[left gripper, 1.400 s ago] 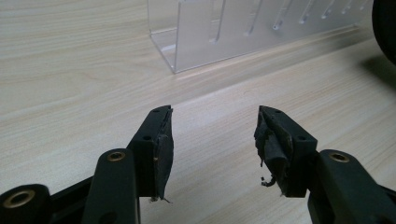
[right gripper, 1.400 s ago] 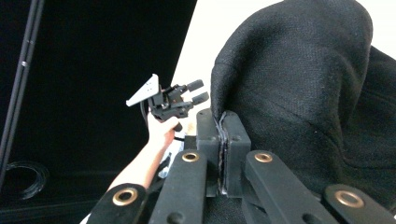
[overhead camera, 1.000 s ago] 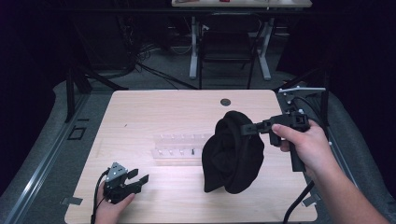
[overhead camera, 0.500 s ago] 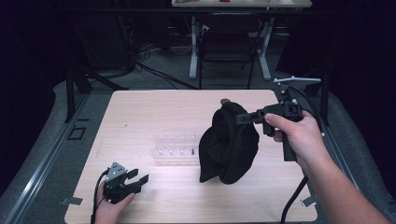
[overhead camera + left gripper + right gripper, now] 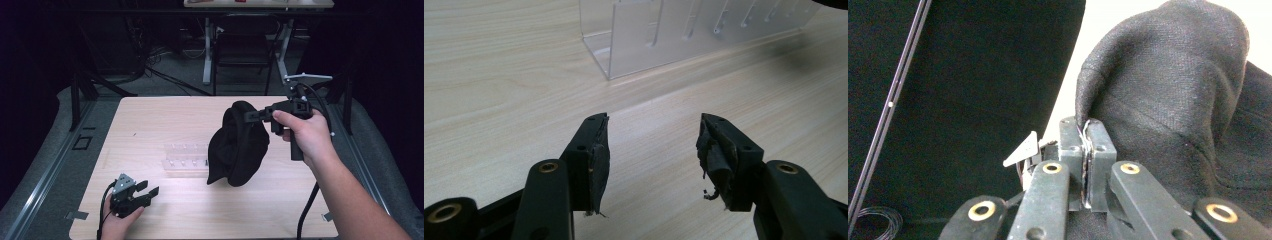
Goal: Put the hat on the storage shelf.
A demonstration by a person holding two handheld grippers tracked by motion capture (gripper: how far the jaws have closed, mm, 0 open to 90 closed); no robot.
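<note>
The left tool point(image 5: 145, 192) is rested at the near left corner of the surface point(image 5: 165, 120), jaws spread wide and empty. Farther in, a clear plastic rack point(image 5: 186, 156) is laid near the centre. Beyond it, the black cloth point(image 5: 240, 145) is suspended from the right tool point(image 5: 255, 115), whose jaws are closed on a fold at its top edge — the lower end is seen hanging just above or touching the surface. The cloth is judged soft, light and limp; a gathered edge or seam is the recommended grip point.
</note>
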